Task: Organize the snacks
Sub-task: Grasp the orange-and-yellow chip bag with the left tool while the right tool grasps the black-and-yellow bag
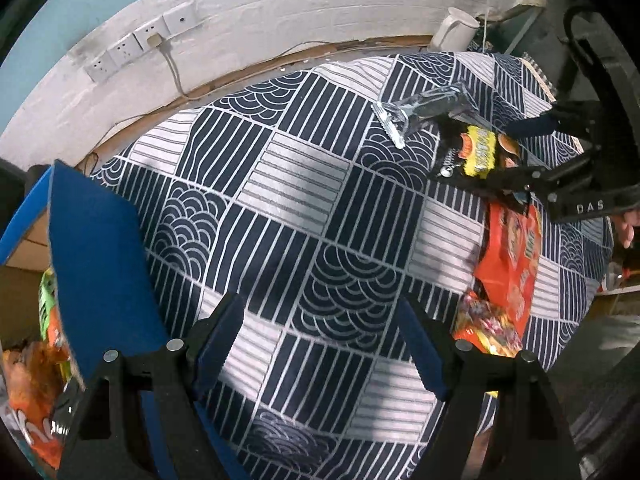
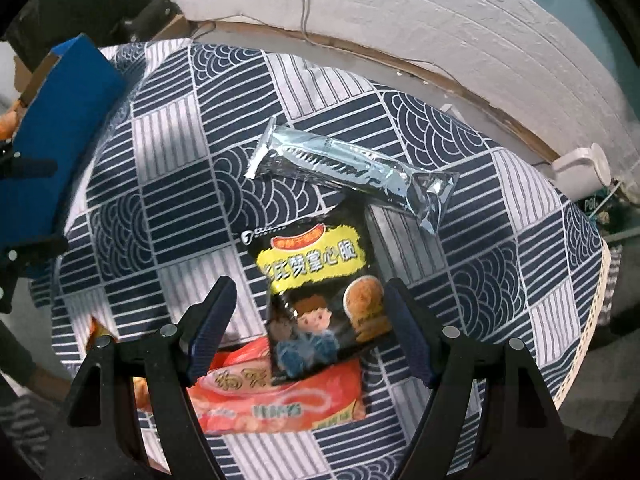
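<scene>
Right gripper (image 2: 308,332) jaws wide, straddling the black snack bag (image 2: 320,292), which overlaps the red bag (image 2: 280,404); closing low risks pinching both. Left gripper (image 1: 320,344) wide, empty, over the tablecloth (image 1: 280,184) beside the blue box (image 1: 96,264).

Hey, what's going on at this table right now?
A person is sorting snacks on the patterned blue-and-white tablecloth. The right gripper, open, hovers around the black snack bag with the yellow label, which overlaps a red-orange snack bag. A silver foil packet lies just beyond. The left gripper is open and empty, beside the blue cardboard box already holding some snacks.
</scene>
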A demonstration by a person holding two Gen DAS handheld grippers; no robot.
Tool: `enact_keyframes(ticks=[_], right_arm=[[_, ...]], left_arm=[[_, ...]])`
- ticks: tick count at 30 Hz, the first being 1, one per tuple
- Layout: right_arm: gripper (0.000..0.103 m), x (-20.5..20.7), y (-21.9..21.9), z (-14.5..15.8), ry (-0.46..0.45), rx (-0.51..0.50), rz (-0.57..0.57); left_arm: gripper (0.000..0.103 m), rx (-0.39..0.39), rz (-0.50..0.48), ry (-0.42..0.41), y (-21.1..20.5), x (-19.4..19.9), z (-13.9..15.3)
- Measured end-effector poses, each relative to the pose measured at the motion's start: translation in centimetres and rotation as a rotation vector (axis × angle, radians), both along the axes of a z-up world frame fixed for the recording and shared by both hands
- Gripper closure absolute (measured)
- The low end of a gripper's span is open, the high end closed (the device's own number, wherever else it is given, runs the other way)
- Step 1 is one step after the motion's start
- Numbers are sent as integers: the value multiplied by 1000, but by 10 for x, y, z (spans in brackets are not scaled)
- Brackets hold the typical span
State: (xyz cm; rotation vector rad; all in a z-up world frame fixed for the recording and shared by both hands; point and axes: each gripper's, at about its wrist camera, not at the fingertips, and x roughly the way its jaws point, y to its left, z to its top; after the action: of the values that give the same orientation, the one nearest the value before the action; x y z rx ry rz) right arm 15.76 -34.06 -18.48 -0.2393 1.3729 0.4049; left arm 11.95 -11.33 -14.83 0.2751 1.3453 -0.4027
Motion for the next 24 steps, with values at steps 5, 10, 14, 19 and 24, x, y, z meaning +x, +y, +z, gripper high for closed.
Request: enact_keyframes(ticks=[5,10,14,19,24], right_arm=[[27,11,2,-15,25,-17,10],[27,15,8,-32,47,-57,41],[32,13,9,-38,51,-67,51],[45,8,4,-35,40,-54,19],[46,-6,2,-18,-15,-33,-29]], left_arm=[[23,3,4,9,-2,14,-12],[23,-5,8,33,-5,20,-21],[23,-10,7,54,-8,19,-25],[23,-26,2,64,-16,14,-21],[23,-20,-32,45,-25,1,-13]])
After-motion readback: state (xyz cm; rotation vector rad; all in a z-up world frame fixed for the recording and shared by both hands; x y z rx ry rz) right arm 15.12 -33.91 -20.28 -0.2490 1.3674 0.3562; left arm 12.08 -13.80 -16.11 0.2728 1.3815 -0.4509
